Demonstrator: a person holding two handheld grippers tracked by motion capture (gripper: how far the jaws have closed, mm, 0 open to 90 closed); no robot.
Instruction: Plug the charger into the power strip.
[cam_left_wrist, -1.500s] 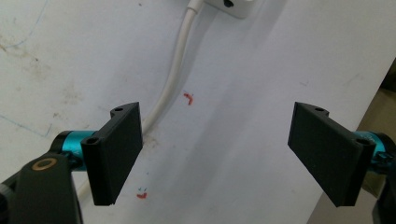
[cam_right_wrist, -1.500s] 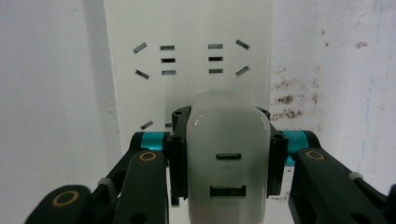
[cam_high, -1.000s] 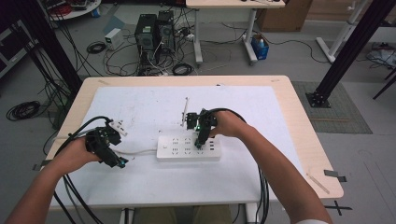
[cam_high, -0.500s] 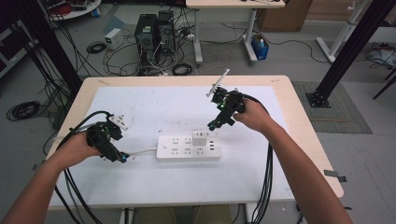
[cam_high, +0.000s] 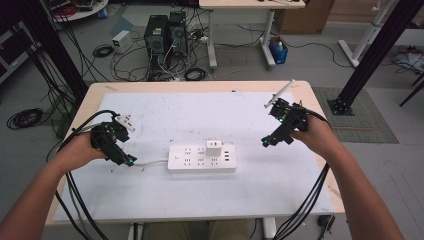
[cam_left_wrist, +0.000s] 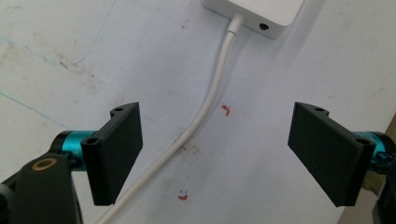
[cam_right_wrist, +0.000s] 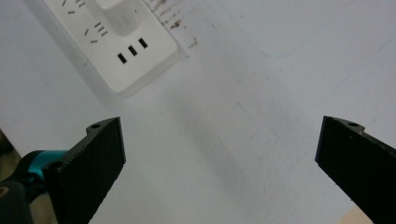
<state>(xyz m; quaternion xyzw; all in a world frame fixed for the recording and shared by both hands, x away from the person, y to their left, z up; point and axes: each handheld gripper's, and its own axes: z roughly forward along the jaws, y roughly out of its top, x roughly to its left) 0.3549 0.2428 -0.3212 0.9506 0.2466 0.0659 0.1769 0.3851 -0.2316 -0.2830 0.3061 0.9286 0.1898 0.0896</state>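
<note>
The left gripper has its jaws spread wide and holds nothing. A white cord runs on the table between the jaws, touching neither, and enters the end of the power strip at the top of the left gripper view. Small red marks sit on the white sheet beside the cord. In the high view this left gripper hangs low over the left part of the table, its tips just over the cord, with the person's left hand wrapped around it and black cables trailing off the near edge.

The right gripper is also spread wide and empty, with bare white table between its jaws. In the high view the right gripper is raised over the right part of the table, well apart from the power strip, in the person's right hand.

The power strip lies flat near the middle of the table, its cord leading left. A white plug adapter stands in one of its sockets; the right gripper view shows the adapter next to three small ports at the strip's end.
</note>
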